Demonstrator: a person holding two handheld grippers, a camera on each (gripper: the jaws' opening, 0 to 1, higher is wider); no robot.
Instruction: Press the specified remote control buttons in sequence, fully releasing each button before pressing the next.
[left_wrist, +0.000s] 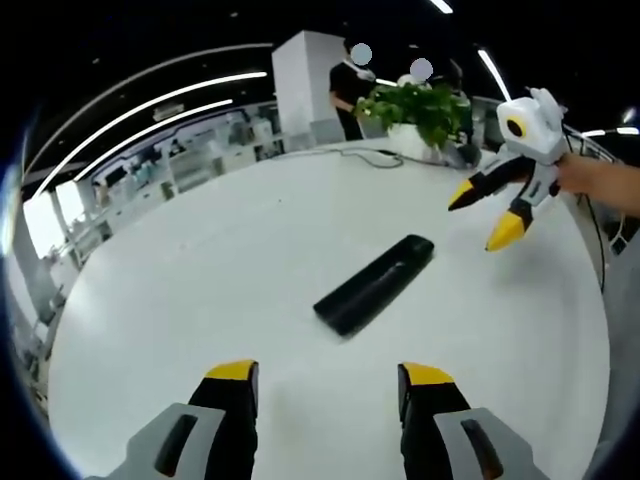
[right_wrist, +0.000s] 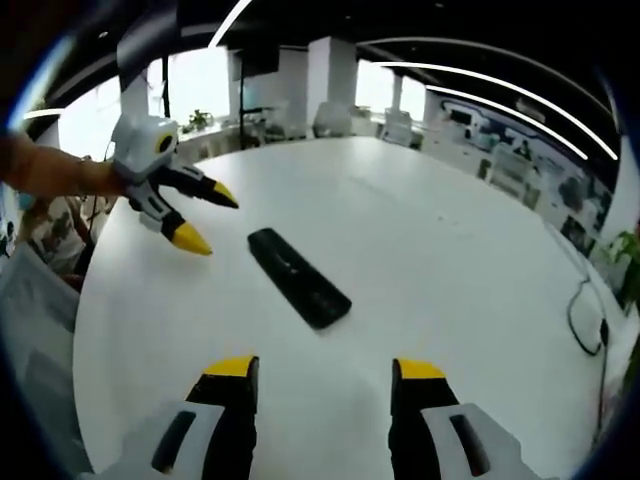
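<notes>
Both grippers (left_wrist: 328, 372) (right_wrist: 324, 368) agape, empty

1. The slim black plastic remote control (left_wrist: 376, 284) lies too small and blurred in both gripper views for its buttons or markings to be told.
2. The thin black cable (right_wrist: 583, 318) runs off at the right gripper view's edge.
3. The leafy green potted plant (left_wrist: 420, 108) partly hides the standing people behind it.

Left claw (left_wrist: 330, 385), right claw (right_wrist: 322, 380): grey bodies, black fingers, yellow tips.
</notes>
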